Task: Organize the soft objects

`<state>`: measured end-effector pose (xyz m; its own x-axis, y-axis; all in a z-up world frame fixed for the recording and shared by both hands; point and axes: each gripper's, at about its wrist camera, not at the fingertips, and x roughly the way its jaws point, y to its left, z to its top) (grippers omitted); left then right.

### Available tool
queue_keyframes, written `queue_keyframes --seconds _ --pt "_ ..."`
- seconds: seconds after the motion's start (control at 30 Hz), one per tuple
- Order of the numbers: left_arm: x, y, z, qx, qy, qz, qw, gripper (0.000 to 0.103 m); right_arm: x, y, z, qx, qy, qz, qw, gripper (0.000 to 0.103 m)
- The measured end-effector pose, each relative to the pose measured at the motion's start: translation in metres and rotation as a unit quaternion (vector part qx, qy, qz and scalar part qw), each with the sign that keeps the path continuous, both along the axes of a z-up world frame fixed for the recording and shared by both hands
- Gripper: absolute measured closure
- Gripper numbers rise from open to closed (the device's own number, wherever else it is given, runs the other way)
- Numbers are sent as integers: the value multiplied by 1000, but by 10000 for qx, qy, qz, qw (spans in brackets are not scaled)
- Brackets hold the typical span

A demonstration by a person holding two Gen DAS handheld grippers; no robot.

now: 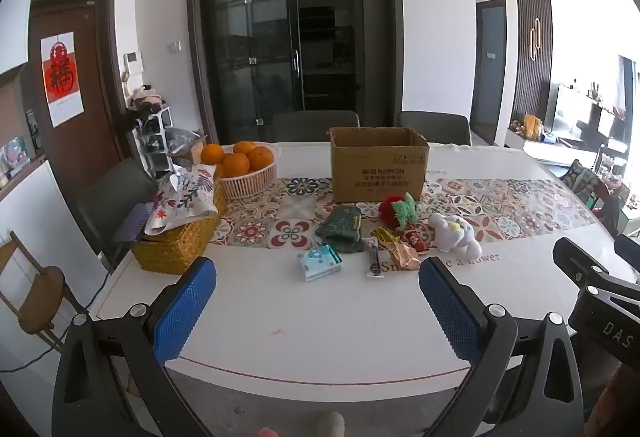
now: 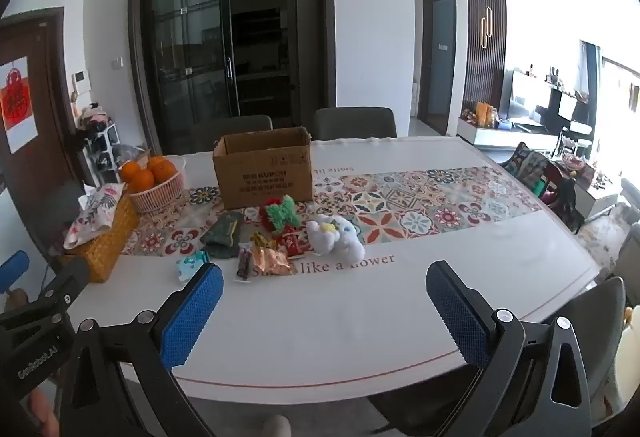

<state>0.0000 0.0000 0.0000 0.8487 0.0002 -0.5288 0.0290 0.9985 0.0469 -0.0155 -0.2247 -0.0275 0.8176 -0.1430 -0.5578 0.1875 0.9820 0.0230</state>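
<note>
**Soft things lie before the box**

The table [image 1: 360, 325] bears an open box [image 1: 378, 165] at its far middle. Just near of the box lie a green cloth [image 1: 340, 227], a white plush [image 1: 456, 233] to the right, and a red-green plush [image 1: 400, 211] between. Left gripper [image 1: 316, 301] and right gripper [image 2: 324, 305] hover at the near edge, both spread wide and empty.

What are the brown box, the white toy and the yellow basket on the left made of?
The box looks like plain matte corrugated cardboard, with printed lettering and open flaps. The white toy seems to be plush fabric: fuzzy, rounded outline. The yellow basket appears woven, perhaps straw or rattan; its ribbed weave shows.
</note>
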Motion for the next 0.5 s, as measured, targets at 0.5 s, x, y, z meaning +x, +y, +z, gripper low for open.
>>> queue_keyframes --seconds 0.5 --pt "-8 0 11 124 -334 102 9993 0 -2 -1 2 57 -17 -18 10000 0"
